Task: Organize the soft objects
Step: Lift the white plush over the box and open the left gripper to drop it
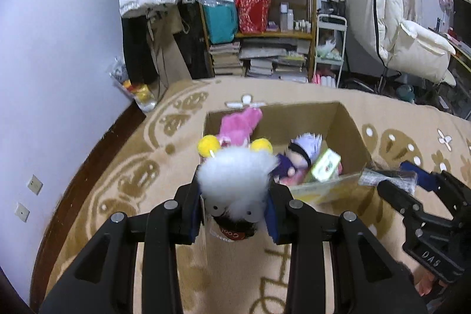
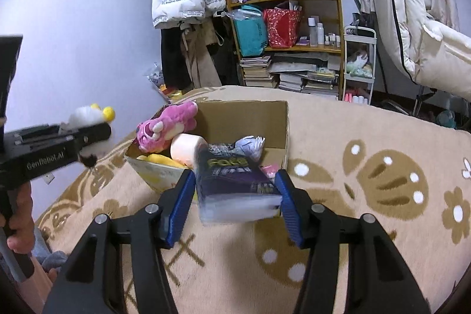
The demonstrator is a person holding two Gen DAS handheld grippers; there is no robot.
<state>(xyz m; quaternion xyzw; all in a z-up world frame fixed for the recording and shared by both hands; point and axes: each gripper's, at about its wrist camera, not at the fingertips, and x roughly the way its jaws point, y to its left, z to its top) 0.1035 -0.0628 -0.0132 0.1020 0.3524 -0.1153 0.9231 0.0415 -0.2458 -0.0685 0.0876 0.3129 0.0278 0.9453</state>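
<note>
Item: white fluffy plush with yellow pom-poms, centre frame before the cardboard box, pinched tight in my left gripper; light, squashy, best held mid-body; my right gripper clasps a soft tissue pack.

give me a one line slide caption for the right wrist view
Right gripper holds a dark tissue pack near a cardboard box of plush toys.

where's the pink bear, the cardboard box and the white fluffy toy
pink bear [image 2: 167, 125], right wrist view, on its body
cardboard box [image 2: 253, 119], right wrist view, on its inner back wall
white fluffy toy [image 1: 235, 169], left wrist view, on its white fur
</note>
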